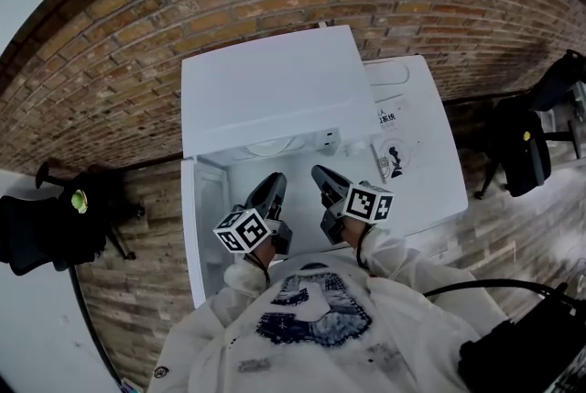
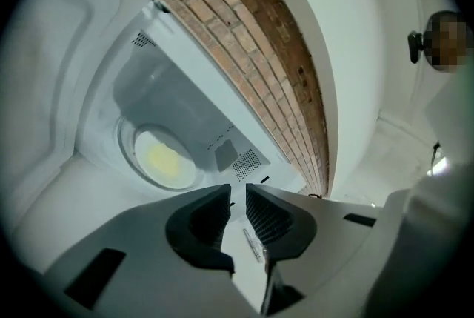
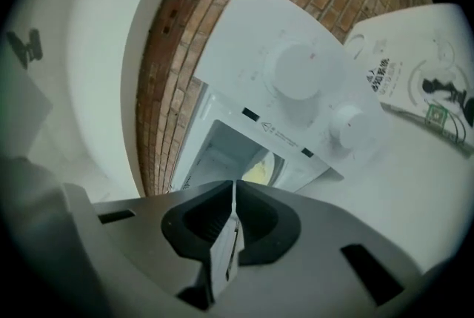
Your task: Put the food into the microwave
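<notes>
A white microwave stands open, its door swung out to the left. Inside, on the round turntable, lies a plate of yellow food, which the right gripper view also catches as food through the opening. My left gripper hovers in front of the cavity, its jaws a narrow gap apart with nothing between them. My right gripper hangs beside it, just right of the opening, its tips together and holding nothing. Two white knobs sit on the control panel.
A white table carries the microwave, with a printed leaflet lying on it to the right. A brick wall runs behind. Black gear stands on the wooden floor at left and right.
</notes>
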Available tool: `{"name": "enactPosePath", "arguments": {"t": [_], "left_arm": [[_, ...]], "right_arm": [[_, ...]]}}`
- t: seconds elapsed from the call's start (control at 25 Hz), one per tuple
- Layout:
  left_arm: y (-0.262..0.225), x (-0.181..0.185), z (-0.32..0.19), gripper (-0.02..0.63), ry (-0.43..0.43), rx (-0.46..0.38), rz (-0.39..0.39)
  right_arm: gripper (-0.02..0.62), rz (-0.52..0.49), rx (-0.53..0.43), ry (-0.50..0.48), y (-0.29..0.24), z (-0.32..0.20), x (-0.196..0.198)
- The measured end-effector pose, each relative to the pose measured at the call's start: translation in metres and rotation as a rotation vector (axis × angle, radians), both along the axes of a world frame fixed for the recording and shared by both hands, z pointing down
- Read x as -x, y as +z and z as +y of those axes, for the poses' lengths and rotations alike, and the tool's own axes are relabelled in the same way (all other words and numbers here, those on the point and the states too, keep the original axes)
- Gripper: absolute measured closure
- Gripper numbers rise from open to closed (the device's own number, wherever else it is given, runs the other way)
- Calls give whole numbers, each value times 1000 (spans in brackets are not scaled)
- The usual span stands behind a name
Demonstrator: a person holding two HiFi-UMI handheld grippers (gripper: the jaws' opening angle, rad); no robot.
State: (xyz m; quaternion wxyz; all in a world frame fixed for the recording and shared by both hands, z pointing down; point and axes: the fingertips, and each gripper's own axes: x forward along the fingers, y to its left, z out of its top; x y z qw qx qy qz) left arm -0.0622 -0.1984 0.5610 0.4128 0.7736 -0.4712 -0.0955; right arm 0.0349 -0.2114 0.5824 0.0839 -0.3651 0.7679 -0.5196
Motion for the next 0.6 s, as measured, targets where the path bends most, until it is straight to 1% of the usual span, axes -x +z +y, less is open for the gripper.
{"name": "enactPosePath", "arguments": {"t": [0.16,0.24,0.32,0.44,0.52,0.6], "left_arm": [[-18,1,6,571,8,-48,-146],[-28,2,8,583,11,-79,-220],[-42,3,10,594,7,-124,-285],[-68,8,14,598,-10,-217,-400],[-84,13,16,598,-26,-265,-452],[-97,18,18,598,-49,-290,-487]], "right_arm": [[574,112,-143,-58,-30,5,-3],[577,189,-217,-87,-44,7,-5],[578,265,-293,-110,-58,11,-9],[578,352,-395,-131,-80,18,-15],[578,404,-449,-132,-92,20,-20],[578,445,-491,-126,-105,22,-25]]}}
